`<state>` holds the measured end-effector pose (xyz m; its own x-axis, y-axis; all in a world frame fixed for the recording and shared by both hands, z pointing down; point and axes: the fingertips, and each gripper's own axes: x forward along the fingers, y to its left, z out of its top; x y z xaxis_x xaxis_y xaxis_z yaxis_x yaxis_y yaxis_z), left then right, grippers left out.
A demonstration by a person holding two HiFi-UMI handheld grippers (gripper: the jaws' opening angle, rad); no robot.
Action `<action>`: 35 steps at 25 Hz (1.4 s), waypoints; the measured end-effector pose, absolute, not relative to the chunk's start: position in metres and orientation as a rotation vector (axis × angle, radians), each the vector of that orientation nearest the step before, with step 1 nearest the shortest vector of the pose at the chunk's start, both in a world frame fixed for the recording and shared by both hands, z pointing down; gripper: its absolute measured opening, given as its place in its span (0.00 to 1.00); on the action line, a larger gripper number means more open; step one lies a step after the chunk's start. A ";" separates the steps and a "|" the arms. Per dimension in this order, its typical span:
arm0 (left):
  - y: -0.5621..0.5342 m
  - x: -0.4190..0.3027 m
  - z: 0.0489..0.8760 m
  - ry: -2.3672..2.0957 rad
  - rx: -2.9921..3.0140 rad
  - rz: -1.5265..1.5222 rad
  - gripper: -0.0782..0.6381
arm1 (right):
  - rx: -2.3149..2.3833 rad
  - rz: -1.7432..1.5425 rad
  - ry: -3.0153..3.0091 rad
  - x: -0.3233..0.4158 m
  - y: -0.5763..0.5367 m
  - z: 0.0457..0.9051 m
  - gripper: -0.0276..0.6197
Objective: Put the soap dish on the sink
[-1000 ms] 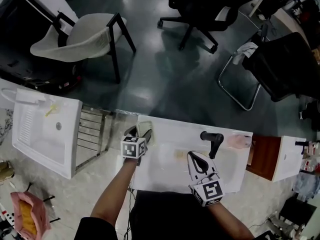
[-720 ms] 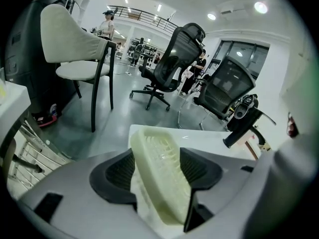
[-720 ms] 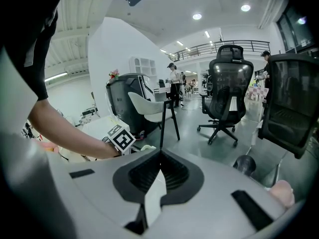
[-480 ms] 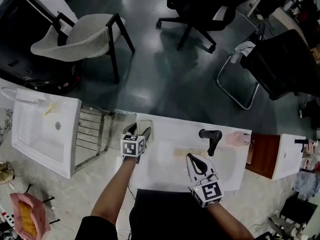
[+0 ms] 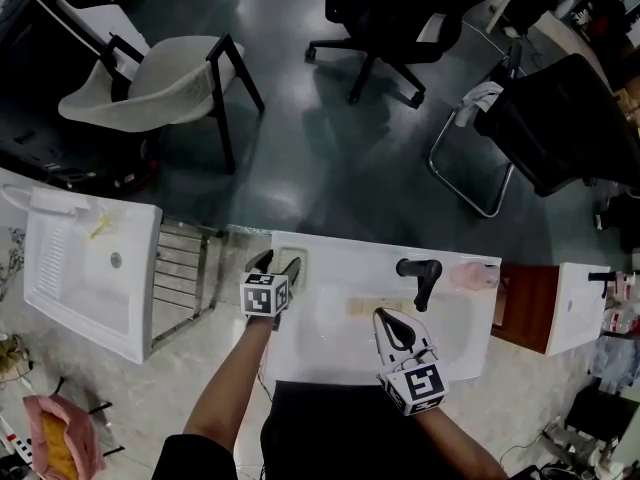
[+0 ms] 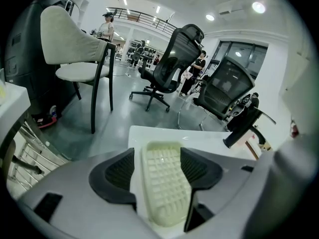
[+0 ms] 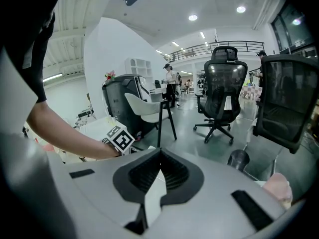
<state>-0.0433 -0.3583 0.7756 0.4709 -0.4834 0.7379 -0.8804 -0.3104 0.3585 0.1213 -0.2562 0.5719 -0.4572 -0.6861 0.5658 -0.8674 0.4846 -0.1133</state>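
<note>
Sink: the white sink (image 5: pixel 350 249) filled the lower middle of the head view, and the dish lay on its upper-left corner ledge.
Left gripper: the left gripper (image 5: pixel 276 264) pointed down at that corner. Its jaws had just been opening and stood wide apart, with the dish between the pads but not squeezed by them.
Right gripper: the right gripper (image 5: pixel 388 318) hung over the basin at lower centre, its fingers together on nothing.
Soap dish: the soap dish (image 6: pixel 164 188) was a pale, oblong tray with a ribbed grid floor, lying flat on the ledge (so the placing looked done).
Handling: it looked light and stiff, probably plastic. The smooth rim could slip on wet porcelain, and it seemed unlikely to break.
Where to hold: across the two long edges near the middle, judging by how the pads flanked it.
Chairs: a white chair (image 5: pixel 150 78) stood at upper left and a black office chair (image 5: pixel 400 18) at upper centre, both well apart from the sink.
Second basin: another white basin (image 5: pixel 60 268) sat at the left edge, with a metal rack (image 5: pixel 185 268) between it and the sink.
Faucet: a black faucet (image 5: pixel 420 273) stood right of centre on the back ledge, with a pink object (image 5: pixel 475 276) just beside it.
In the way: nothing crowded the dish's corner, and the faucet was well to its right.
</note>
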 end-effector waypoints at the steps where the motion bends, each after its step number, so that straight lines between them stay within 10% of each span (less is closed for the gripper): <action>1: -0.358 -0.043 0.776 -1.131 1.955 0.655 0.48 | 1.288 0.548 -2.286 0.121 -0.256 0.572 0.04; 35: -0.252 -0.004 0.569 -1.318 2.090 0.216 0.40 | 1.555 0.603 -2.290 0.252 -0.204 0.539 0.04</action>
<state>-0.0036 -0.2516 0.5688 0.4811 -0.7478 0.4576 -0.8548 -0.2841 0.4343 0.2516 -0.2039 0.5393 -0.3643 -0.8020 0.4734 -0.9311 0.3230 -0.1693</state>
